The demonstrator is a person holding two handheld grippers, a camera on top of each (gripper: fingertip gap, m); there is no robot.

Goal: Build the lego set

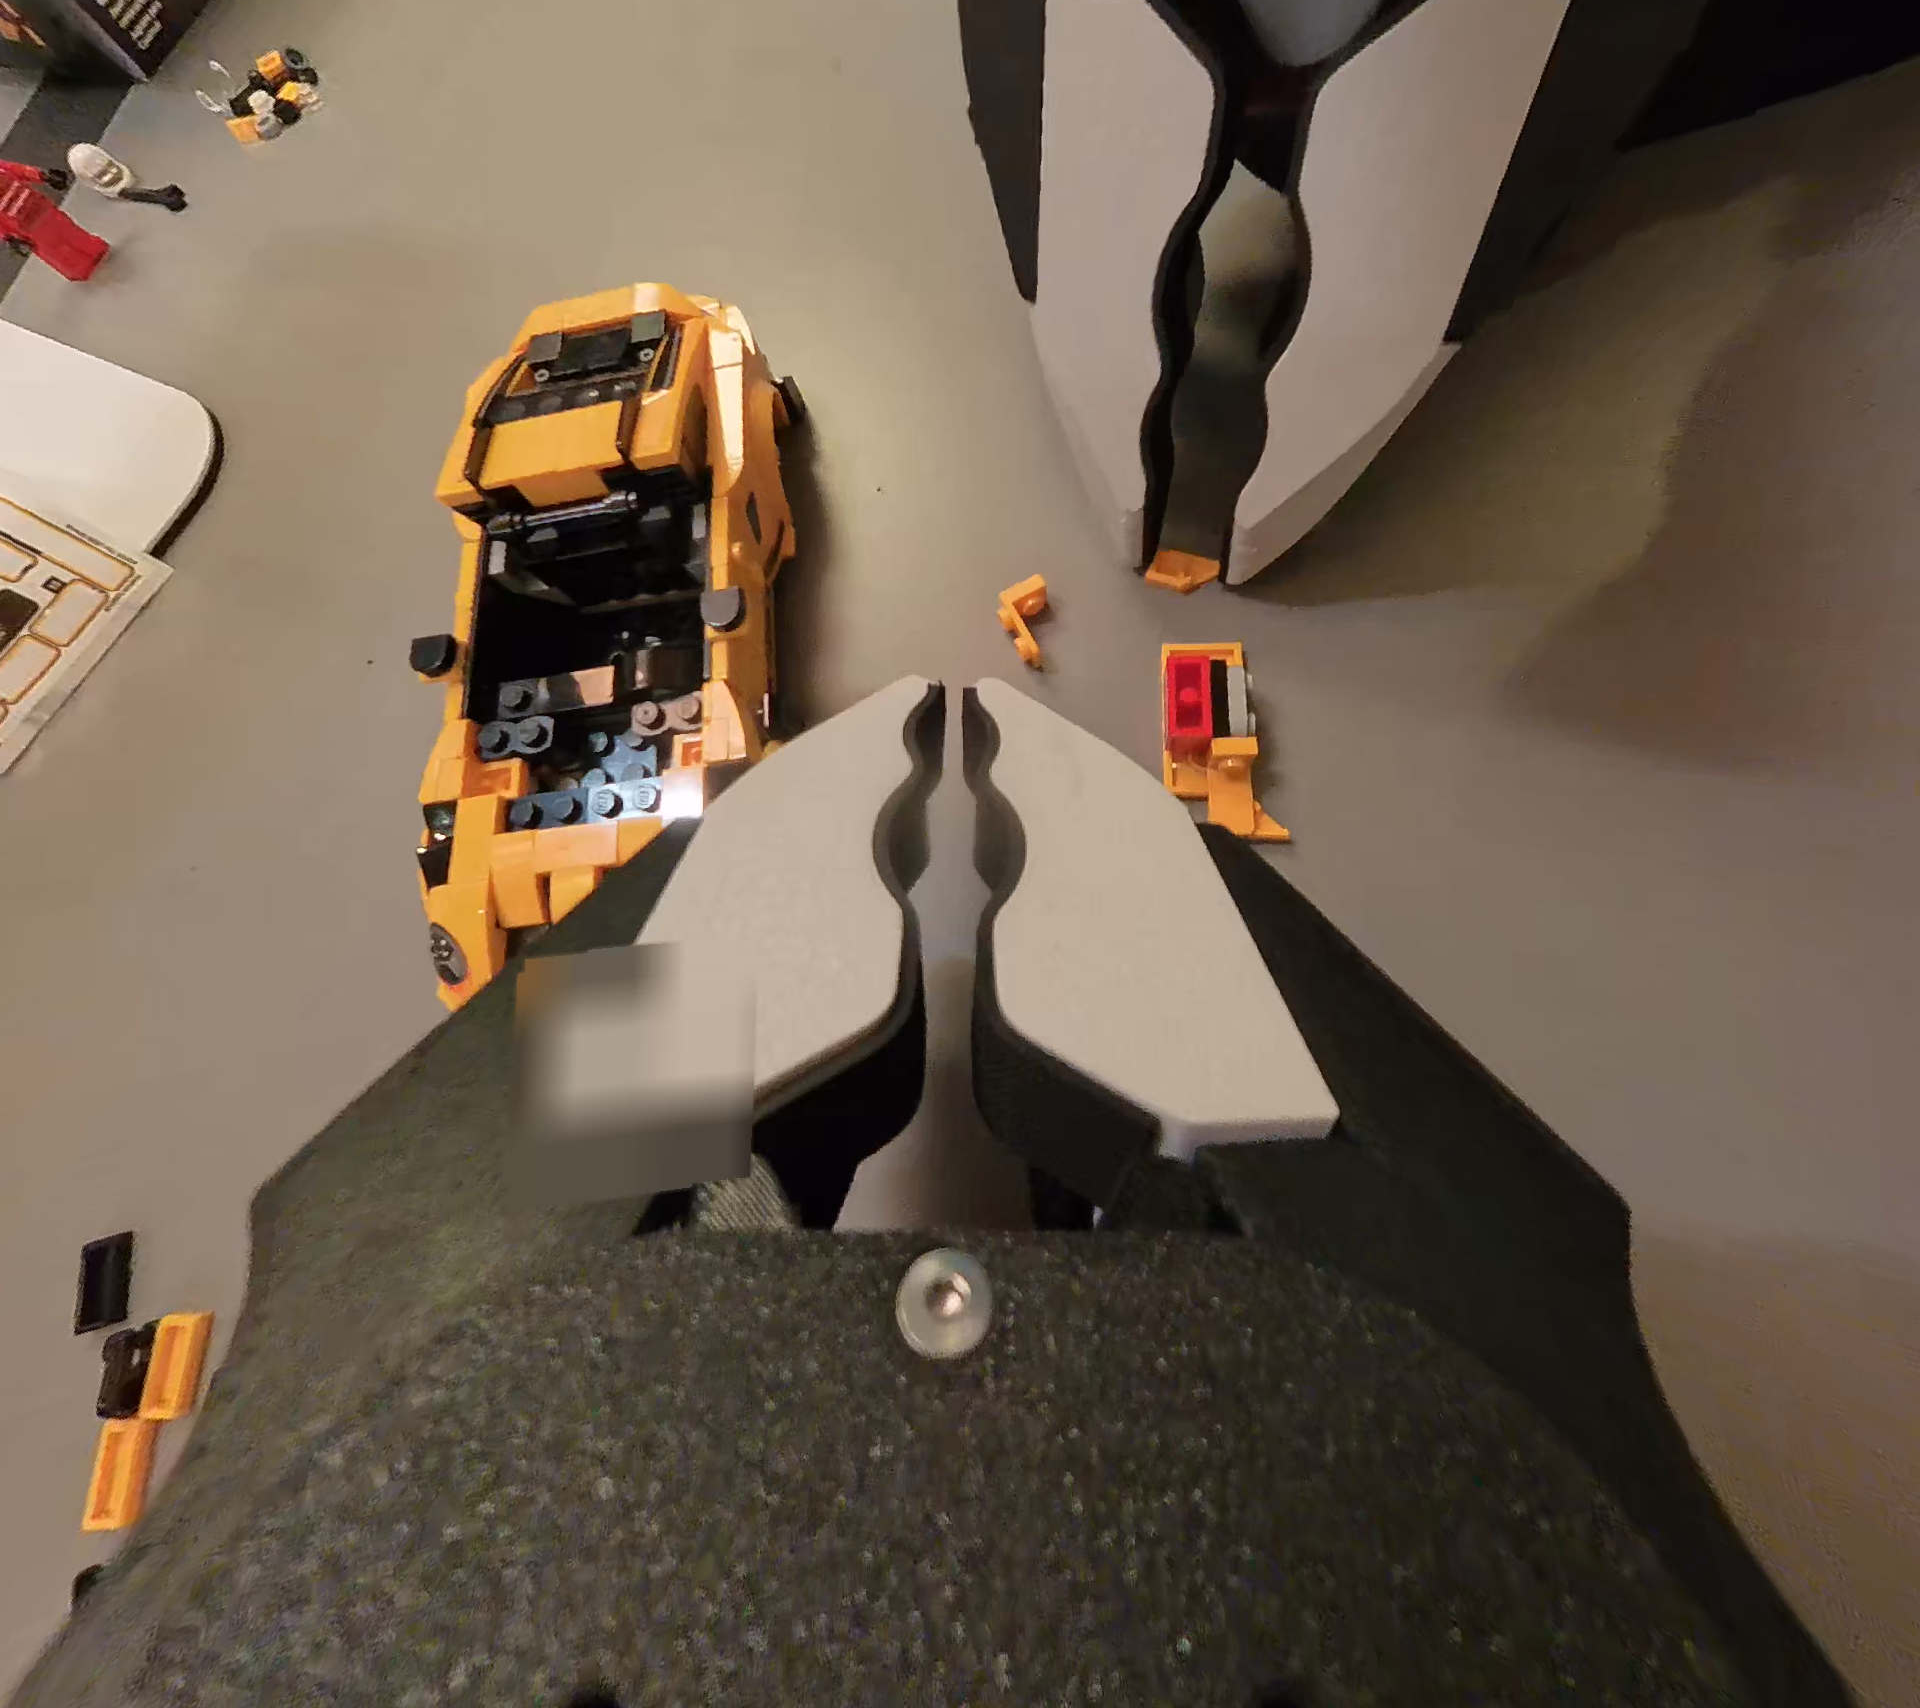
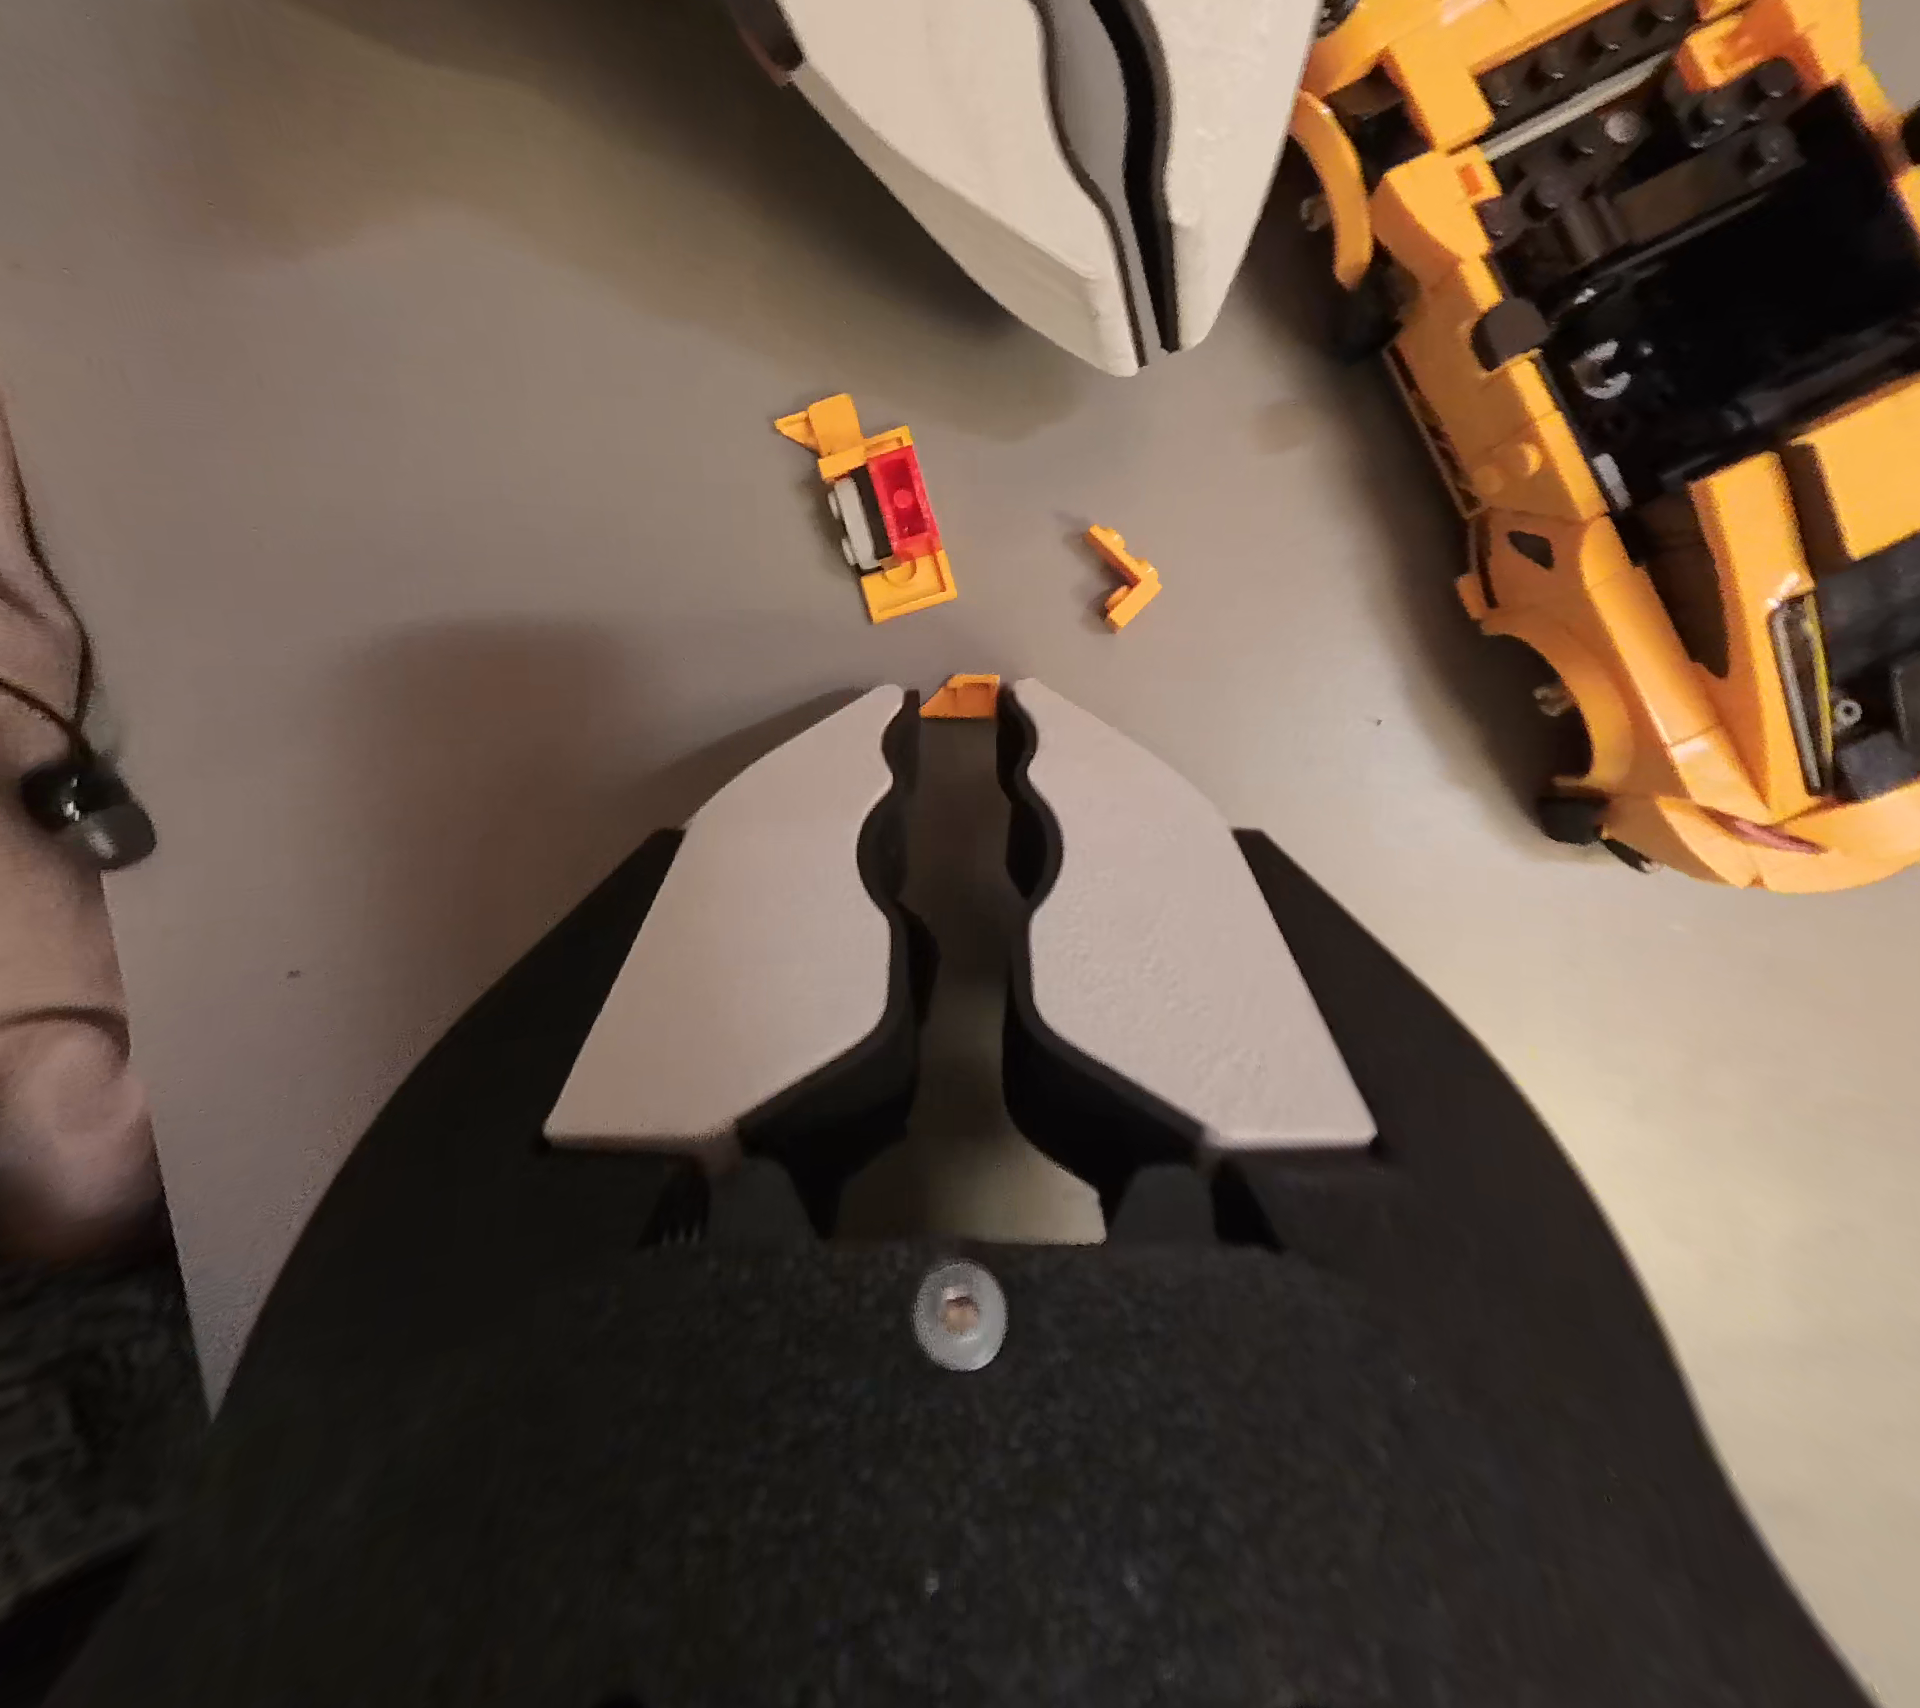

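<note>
Orange brick car (image 1: 613, 619) mostly built, cockpit roofless; your right gripper (image 2: 961, 694) pinches a small orange piece (image 2: 963, 696), left gripper (image 1: 954, 694) nearly clenched, empty, red-and-orange subassembly (image 2: 888, 515) waiting.

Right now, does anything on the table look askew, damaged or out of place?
Nothing looks damaged. The half-built orange brick car lies roofless, its black interior exposed. A small orange-and-red subassembly and an orange bracket piece lie loose beside it, and the right gripper pinches a small orange piece.

Bracket piece (image 2: 1124, 578) lies between sub-assembly (image 2: 883, 515) and car (image 2: 1642, 328).
</note>
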